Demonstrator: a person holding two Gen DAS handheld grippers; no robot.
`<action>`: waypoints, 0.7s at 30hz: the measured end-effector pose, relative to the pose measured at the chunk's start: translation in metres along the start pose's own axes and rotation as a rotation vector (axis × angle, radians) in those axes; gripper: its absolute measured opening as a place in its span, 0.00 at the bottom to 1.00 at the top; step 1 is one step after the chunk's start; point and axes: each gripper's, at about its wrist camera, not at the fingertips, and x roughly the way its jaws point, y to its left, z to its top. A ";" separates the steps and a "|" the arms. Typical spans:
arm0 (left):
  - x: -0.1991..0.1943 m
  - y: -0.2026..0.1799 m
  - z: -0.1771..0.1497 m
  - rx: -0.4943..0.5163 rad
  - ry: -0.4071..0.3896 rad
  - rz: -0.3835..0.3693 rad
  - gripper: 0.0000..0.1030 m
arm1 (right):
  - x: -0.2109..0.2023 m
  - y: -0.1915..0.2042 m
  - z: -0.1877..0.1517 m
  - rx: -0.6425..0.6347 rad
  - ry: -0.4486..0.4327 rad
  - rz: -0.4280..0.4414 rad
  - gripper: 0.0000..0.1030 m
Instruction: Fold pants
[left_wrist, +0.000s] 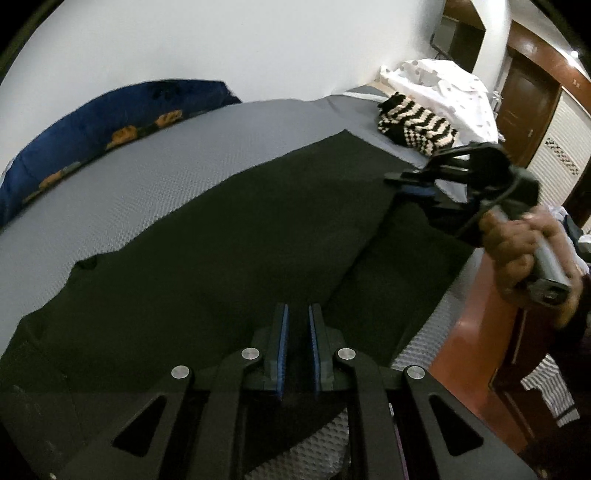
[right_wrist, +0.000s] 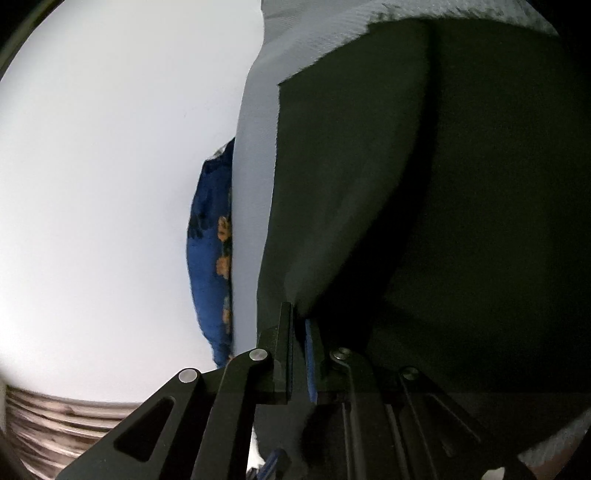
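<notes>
The left claw (left_wrist: 297, 314) fills the bottom of its own view, fingers drawn nearly together with a narrow gap; whether cloth is nipped at the tips I cannot tell, since dark fabric lies right under them. The pants (left_wrist: 207, 236) are spread flat on the grey bed (left_wrist: 147, 162), long axis running from the near left corner up toward the right claw (left_wrist: 402, 182) at the far end. That claw, held by a hand (left_wrist: 517, 243), is clenched on an edge of the pants and lifts it off the bed. The fold, I judge, turns on carrying that lifted end back along the long axis toward the left claw. The waistband end is cut off at the lower left, and the layers are hard to separate in the dark cloth.
</notes>
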 end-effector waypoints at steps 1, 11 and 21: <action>-0.002 -0.002 0.000 0.002 -0.003 -0.002 0.11 | -0.002 -0.003 0.003 0.012 -0.016 0.016 0.19; 0.010 -0.011 -0.001 0.000 0.050 -0.071 0.22 | 0.001 0.007 0.026 -0.018 -0.054 0.020 0.08; 0.025 -0.019 0.008 -0.061 0.043 -0.101 0.76 | 0.001 0.057 0.023 -0.030 -0.036 0.009 0.07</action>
